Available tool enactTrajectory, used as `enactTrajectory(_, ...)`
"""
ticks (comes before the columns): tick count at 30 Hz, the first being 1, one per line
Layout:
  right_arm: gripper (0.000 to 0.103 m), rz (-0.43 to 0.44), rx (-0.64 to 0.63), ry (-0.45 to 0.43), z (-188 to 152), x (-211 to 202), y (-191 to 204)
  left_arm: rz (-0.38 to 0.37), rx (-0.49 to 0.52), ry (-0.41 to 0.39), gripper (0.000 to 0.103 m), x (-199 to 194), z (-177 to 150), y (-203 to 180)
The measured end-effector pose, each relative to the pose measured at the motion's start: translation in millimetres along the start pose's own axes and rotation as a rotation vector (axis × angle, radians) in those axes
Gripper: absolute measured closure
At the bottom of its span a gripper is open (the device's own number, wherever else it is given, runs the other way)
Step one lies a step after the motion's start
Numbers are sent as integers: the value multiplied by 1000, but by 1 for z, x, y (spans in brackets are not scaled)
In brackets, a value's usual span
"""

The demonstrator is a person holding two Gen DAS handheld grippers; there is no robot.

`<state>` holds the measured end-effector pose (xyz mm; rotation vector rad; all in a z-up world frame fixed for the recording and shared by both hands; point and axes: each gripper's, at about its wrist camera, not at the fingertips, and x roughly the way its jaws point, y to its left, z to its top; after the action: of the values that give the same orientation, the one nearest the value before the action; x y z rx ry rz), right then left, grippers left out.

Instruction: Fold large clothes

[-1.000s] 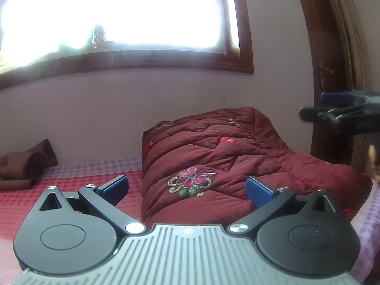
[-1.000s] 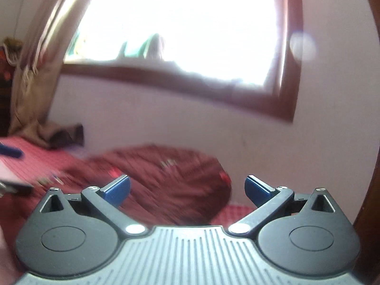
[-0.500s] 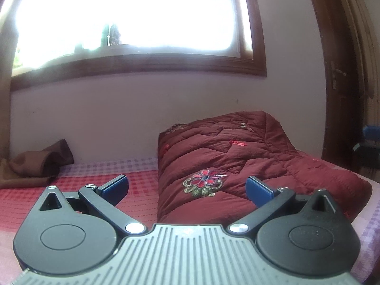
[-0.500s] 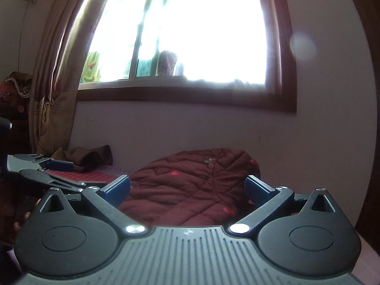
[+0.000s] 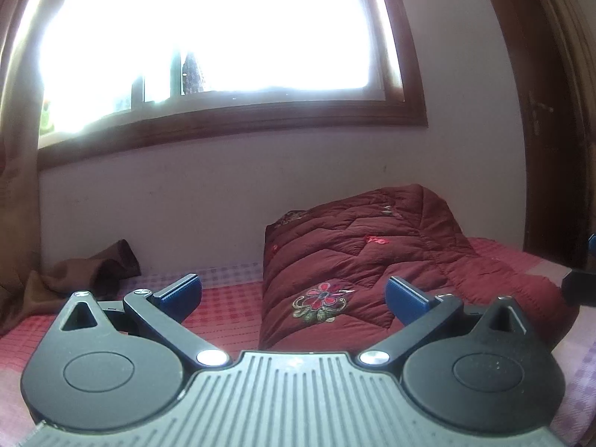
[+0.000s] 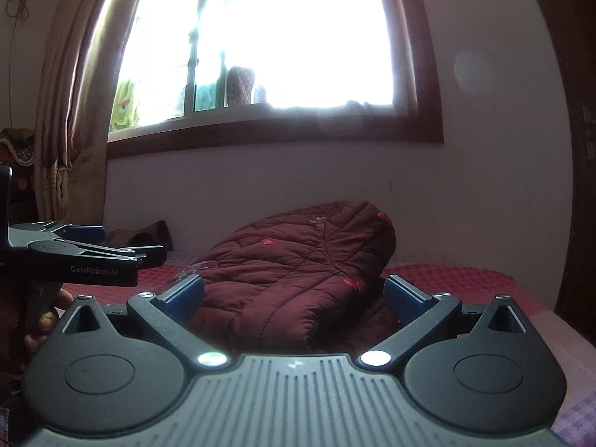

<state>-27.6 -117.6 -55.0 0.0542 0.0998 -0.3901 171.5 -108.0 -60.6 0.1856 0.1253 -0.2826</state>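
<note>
We hold both tongs wide apart and empty: the left gripper (image 5: pixel 293 292) and the right gripper (image 6: pixel 294 294) grip nothing, and both look from low over the bed (image 5: pixel 227 305) toward the maroon quilted jacket (image 5: pixel 357 272), which lies bundled on the red checked sheet near the wall under the window (image 5: pixel 223 37), a little to the right of the left gripper's axis. The risk we see is in the thickness of this padded cloth: if we pinch only the outer layer of the bundle, the filling may slip out of the blue pads (image 5: pixel 184 290) and the fold will open again, or we may catch two layers together and drag the whole heap instead of spreading it. The two tools are also near each other, since the left one shows at the edge of the right wrist view (image 6: pixel 80 257), so they could knock together while reaching. Compared with half a second ago, both cameras have pulled back slightly and the jacket looks further, and the right wrist view has swung more toward it.
</note>
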Motion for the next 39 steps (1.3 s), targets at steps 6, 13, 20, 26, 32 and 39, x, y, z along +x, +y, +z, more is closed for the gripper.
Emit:
enactTrajectory(6,0,11,78,27,9,11,-12,8,31,12,0,4,2,-2)
enactTrajectory(13,0,-12,173,115,18,43,-26,22,44,34,0,14,4,0)
enactTrajectory(20,0,-23,232,179,21,67,-36,27,75,42,0,27,8,2)
enactTrajectory(26,0,-33,258,246,18,85,-43,30,83,69,0,47,9,7)
enactTrajectory(32,0,-45,270,316,15,108,-50,13,93,99,0,66,8,11)
enactTrajectory(39,0,-46,329,358,7,123,-64,6,113,126,0,87,4,14)
